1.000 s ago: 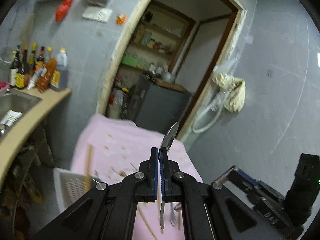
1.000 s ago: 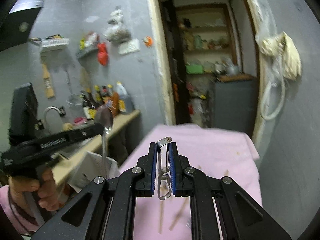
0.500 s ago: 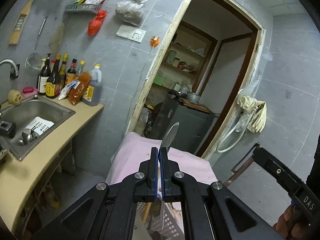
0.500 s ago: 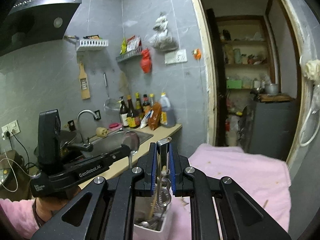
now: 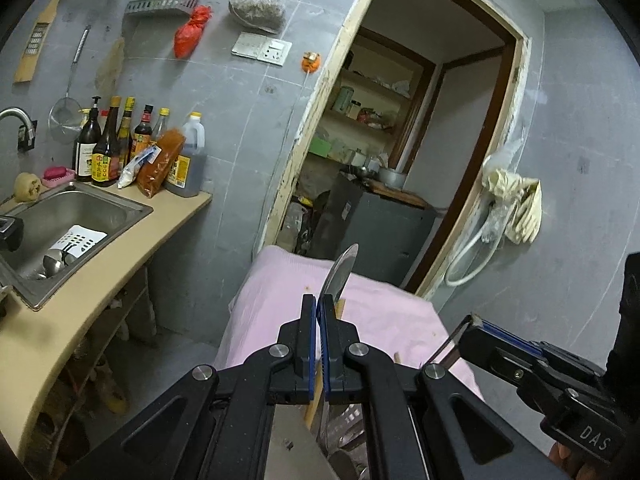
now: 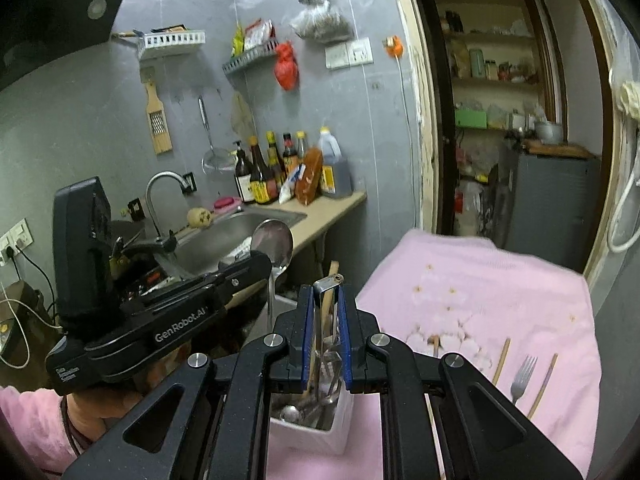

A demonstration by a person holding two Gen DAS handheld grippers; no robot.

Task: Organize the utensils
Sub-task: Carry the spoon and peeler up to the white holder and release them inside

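My left gripper [image 5: 319,304] is shut on a metal spoon [image 5: 340,274] whose bowl sticks up past the fingertips; the same spoon [image 6: 273,248] and gripper [image 6: 264,266] show at left in the right wrist view. My right gripper [image 6: 326,292] is shut on metal tongs [image 6: 327,282] and holds them upright over a white utensil holder [image 6: 312,436] with several utensils in it. The holder stands on the pink-clothed table [image 6: 500,280]. A fork [image 6: 522,376] and chopsticks [image 6: 501,360] lie on the cloth at right.
A counter [image 5: 100,276] with a steel sink [image 5: 68,220] and several sauce bottles [image 5: 120,148] runs along the left. A doorway [image 5: 400,160] with shelves opens behind the table. The right gripper's body [image 5: 540,380] is at lower right in the left wrist view.
Both grippers have risen and tilted up from the table. The right gripper has come over the utensil holder with the tongs. The left still holds the spoon.
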